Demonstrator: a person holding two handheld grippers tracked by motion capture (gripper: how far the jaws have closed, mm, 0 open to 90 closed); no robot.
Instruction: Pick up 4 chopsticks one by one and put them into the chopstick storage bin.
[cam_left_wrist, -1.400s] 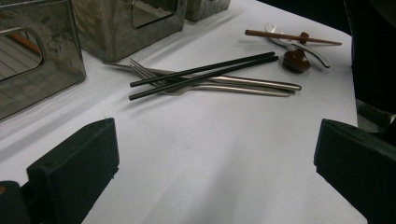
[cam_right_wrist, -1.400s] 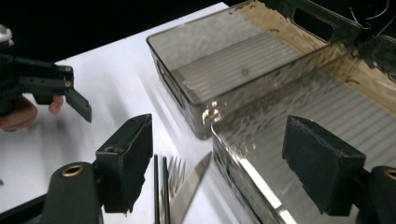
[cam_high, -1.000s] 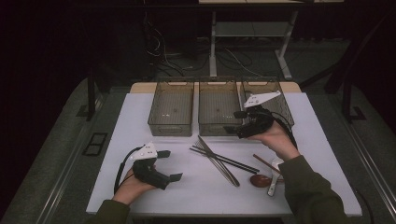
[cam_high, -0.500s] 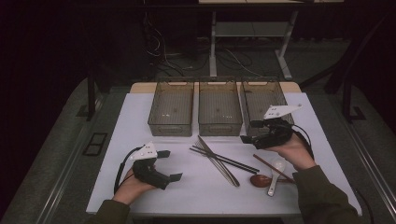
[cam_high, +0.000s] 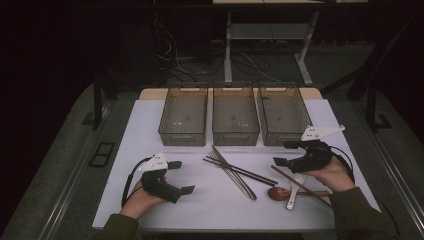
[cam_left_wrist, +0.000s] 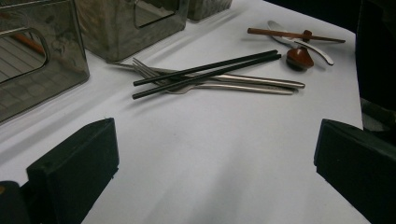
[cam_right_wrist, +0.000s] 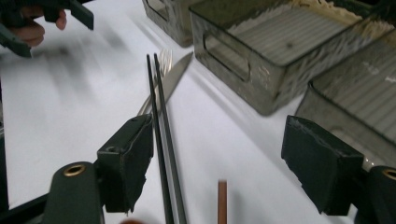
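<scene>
With its jaws wide and empty, the right gripper (cam_high: 283, 153) nears the pair of thin black chopsticks (cam_high: 240, 170) lying across the steel cutlery mid-counter, where a careless pinch could catch the fork beneath.

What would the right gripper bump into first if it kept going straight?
Probably the black chopsticks: they run right ahead of the open right gripper, with the knife and fork just beyond. Depth is hard to judge.
</scene>
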